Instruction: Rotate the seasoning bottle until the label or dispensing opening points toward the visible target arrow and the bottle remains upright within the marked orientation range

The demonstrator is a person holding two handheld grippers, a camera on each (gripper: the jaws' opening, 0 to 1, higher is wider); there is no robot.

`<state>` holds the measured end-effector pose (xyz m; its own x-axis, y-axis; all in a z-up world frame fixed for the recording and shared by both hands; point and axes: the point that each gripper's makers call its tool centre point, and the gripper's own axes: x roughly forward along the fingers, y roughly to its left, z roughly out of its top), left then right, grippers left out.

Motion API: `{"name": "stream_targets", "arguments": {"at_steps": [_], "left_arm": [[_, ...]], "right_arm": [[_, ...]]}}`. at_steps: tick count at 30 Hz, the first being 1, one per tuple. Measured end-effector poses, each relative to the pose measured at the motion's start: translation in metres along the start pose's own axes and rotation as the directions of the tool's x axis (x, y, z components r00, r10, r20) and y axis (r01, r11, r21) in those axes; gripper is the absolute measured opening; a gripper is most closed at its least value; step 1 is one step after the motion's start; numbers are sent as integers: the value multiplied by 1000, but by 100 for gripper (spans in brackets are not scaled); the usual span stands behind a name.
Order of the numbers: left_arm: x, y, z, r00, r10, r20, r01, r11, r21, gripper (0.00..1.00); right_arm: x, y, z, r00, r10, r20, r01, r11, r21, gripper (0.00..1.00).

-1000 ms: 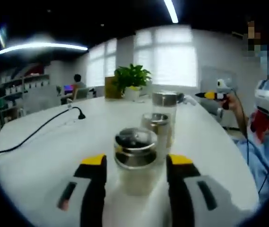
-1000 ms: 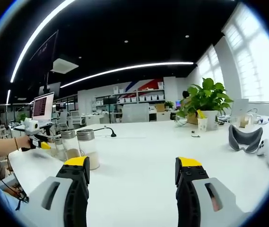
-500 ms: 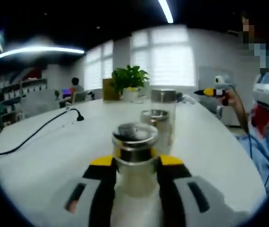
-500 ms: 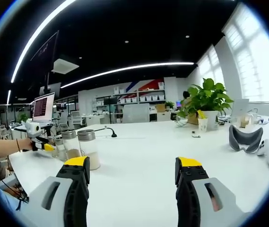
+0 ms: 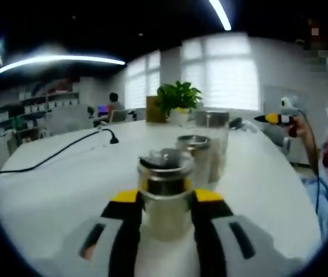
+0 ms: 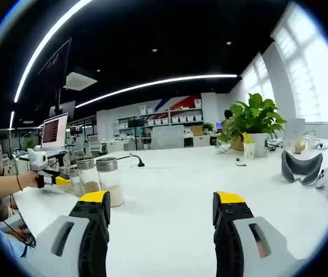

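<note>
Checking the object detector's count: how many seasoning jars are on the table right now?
3, in a row in the left gripper view: the nearest jar between the left hand-held gripper jaws, a middle jar behind it, and the farthest jar. More could be hidden behind them.

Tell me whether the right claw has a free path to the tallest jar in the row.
Probably yes. The right claw is open over bare white table, and the tallest jar stands ahead to its left unobstructed. The left claw grips another jar nearby, so approach carefully.

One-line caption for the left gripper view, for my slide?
Left gripper shut on the nearest seasoning bottle, two more bottles lined up behind it on the white table.
</note>
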<state>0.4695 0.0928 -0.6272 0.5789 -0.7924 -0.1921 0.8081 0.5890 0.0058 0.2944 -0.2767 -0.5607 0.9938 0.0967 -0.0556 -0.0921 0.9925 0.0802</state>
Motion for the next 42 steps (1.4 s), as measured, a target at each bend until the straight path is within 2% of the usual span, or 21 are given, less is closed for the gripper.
{"name": "stream_targets", "arguments": {"at_steps": [4, 10, 14, 19, 24, 27, 31, 35, 37, 40, 42], "left_arm": [[-1, 1, -2, 997, 71, 6, -71, 997, -6, 35], [-4, 4, -4, 981, 193, 4, -193, 981, -29, 35], [-6, 6, -6, 961, 278, -4, -277, 960, -45, 35], [-6, 7, -8, 940, 339, -27, -340, 937, -76, 35], [-7, 10, -13, 907, 418, -49, -420, 898, -131, 35], [-7, 10, -16, 883, 466, -65, -470, 877, -102, 35], [-6, 9, -17, 855, 512, -83, -519, 848, -107, 35], [-7, 9, -17, 821, 562, -99, -571, 810, -132, 35], [-9, 10, -18, 794, 598, -104, -607, 778, -161, 35], [-8, 9, -18, 779, 619, -102, -627, 764, -155, 35], [-8, 9, -18, 774, 625, -102, -633, 758, -159, 35]], "right_arm": [[0, 0, 1, 1000, -1, 2, 1, 1000, 0, 74], [0, -1, 1, 1000, -4, 3, 4, 1000, 0, 74], [1, -1, -2, 1000, 4, -7, -4, 1000, 11, 73], [0, -1, 0, 1000, 3, 1, -3, 1000, 6, 73], [-1, -3, -1, 1000, -3, -3, 3, 1000, 10, 73], [0, -5, -1, 1000, -7, -1, 7, 1000, 11, 73], [0, -2, -3, 1000, 1, -8, -1, 1000, 18, 73], [0, 0, -2, 1000, 3, -1, -3, 1000, 13, 73], [0, 0, -2, 1000, 3, -3, -3, 1000, 14, 73], [0, -3, -3, 1000, -10, -6, 10, 1000, 20, 74], [-1, -4, -4, 1000, -16, -6, 16, 1000, 20, 74]]}}
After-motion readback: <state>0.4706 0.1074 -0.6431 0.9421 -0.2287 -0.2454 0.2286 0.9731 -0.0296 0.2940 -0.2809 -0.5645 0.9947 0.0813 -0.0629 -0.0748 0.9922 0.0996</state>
